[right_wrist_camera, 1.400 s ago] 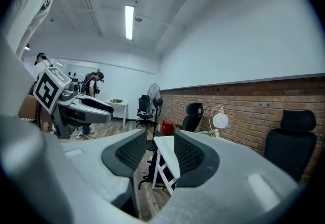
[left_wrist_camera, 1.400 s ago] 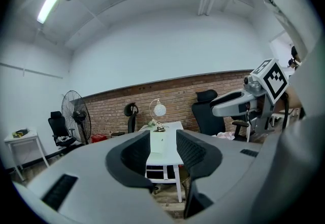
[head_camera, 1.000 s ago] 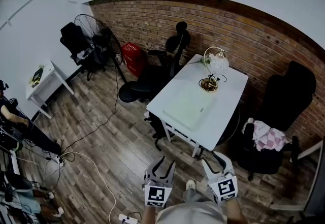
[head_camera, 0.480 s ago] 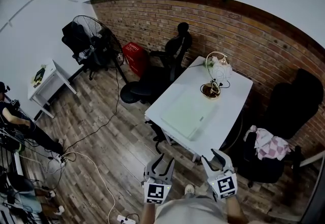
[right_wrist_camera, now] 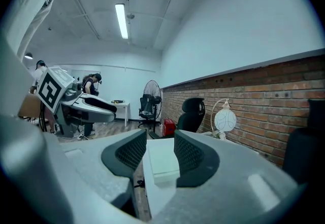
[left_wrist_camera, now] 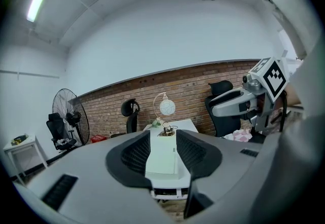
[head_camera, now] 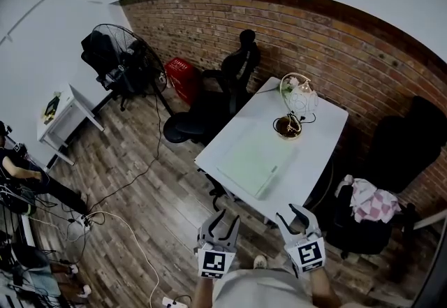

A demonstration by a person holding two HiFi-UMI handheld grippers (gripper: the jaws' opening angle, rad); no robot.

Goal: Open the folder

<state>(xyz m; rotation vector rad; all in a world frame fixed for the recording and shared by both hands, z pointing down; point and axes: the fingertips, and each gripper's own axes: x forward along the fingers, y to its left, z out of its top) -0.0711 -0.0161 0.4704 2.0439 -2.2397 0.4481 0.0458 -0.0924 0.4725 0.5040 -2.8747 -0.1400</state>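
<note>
Pale green, the folder point(head_camera: 251, 160) lies flat and closed near the front edge of the white surface point(head_camera: 318, 135). It looks thin, light and flexible; its free cover edge suits lifting. Both the left tool point(head_camera: 225, 220) and right tool point(head_camera: 293, 215) stand wide and empty, short of it.

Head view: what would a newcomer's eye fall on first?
A white table stands before the brick wall, with a pale green folder lying at its middle and a globe lamp at its far end. At the bottom edge, the left gripper and right gripper point toward it, both open and empty.
</note>
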